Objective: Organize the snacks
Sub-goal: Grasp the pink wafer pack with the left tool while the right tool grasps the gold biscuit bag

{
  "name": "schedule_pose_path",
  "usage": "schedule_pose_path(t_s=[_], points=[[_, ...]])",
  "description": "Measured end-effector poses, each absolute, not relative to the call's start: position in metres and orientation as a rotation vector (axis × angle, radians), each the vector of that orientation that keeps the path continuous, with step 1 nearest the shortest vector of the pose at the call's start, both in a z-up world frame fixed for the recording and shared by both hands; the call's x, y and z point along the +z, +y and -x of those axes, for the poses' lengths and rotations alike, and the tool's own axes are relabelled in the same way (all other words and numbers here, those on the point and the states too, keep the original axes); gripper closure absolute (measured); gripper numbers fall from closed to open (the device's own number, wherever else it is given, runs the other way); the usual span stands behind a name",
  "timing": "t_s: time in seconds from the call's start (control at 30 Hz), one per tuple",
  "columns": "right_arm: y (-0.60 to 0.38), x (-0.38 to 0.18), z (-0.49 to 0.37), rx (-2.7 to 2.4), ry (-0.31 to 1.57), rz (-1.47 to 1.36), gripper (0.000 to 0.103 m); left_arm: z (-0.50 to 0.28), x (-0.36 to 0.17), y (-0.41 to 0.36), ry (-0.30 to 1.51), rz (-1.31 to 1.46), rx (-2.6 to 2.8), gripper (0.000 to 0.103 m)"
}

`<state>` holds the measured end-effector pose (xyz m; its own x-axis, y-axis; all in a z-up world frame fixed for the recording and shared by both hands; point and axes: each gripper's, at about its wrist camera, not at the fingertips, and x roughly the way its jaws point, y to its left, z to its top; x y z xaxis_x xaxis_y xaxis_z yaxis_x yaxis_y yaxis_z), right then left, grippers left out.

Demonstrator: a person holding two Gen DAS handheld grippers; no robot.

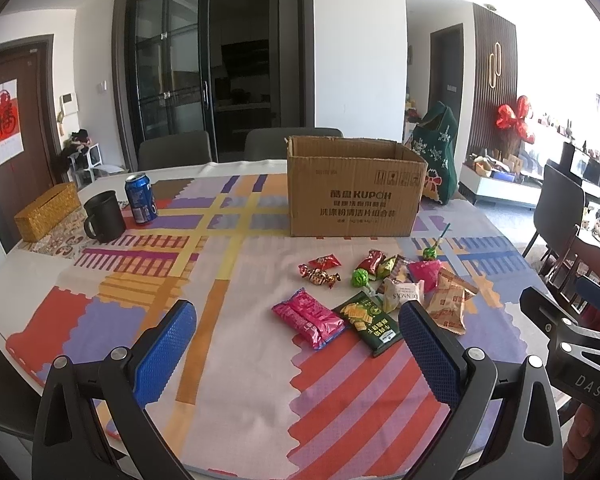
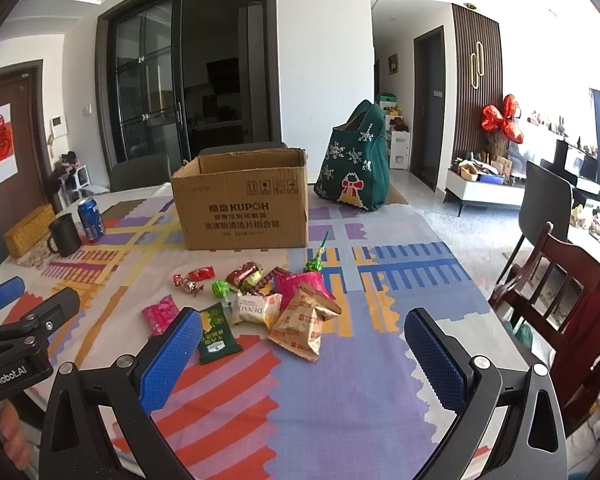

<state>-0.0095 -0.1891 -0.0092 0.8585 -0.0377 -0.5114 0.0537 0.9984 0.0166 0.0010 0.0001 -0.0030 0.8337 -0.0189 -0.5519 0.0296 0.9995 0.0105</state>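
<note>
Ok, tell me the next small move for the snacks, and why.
Probably lower the right tool onto the tan snack packet just ahead of it. Both tools are open and empty, the snacks lie loose on the tablecloth, and the open cardboard box stands behind them; that packet lies nearest the right tool's fingers.

Cardboard box [image 1: 356,196] interior hidden by front wall; dark green packet [image 2: 216,336] partly behind right gripper finger.
</note>
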Motion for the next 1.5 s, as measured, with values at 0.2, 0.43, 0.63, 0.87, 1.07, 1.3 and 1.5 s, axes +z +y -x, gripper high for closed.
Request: schedule_pose_path(t_s=[0.2, 0.43, 0.63, 0.87, 1.07, 1.3, 1.5], points=[[-0.188, -0.016, 0.0, -0.048, 0.572, -0.032, 0.001, -0.013, -0.012, 0.002, 0.62, -0.017, -0.025, 0.0], [-0.185, -0.027, -0.017, -0.043, 0.621, -0.017, 0.001, -0.033, -0.029, 0.005, 0.682, -0.01, -0.033, 0.0], [-0.183, -0.039, -0.038, -0.028, 0.672, -0.015, 0.001, -0.053, -0.042, 0.004, 0.728, -0.015, -0.03, 0.002], [-0.184, -0.057, -0.064, -0.02, 0.736, -0.021, 0.002, -0.077, -0.058, 0.004, 0.775, -0.002, -0.029, 0.008], [-0.188, -0.073, -0.088, -0.016, 0.793, -0.038, 0.009, -0.103, -0.077, 0.001, 0.832, 0.002, -0.02, 0.015], [-0.191, -0.095, -0.114, -0.006, 0.875, -0.06, 0.021, -0.132, -0.099, -0.004, 0.909, 0.014, -0.021, 0.024], [-0.194, -0.109, -0.128, 0.001, 0.927, -0.08, 0.029, -0.148, -0.113, -0.008, 0.955, 0.019, -0.02, 0.029]])
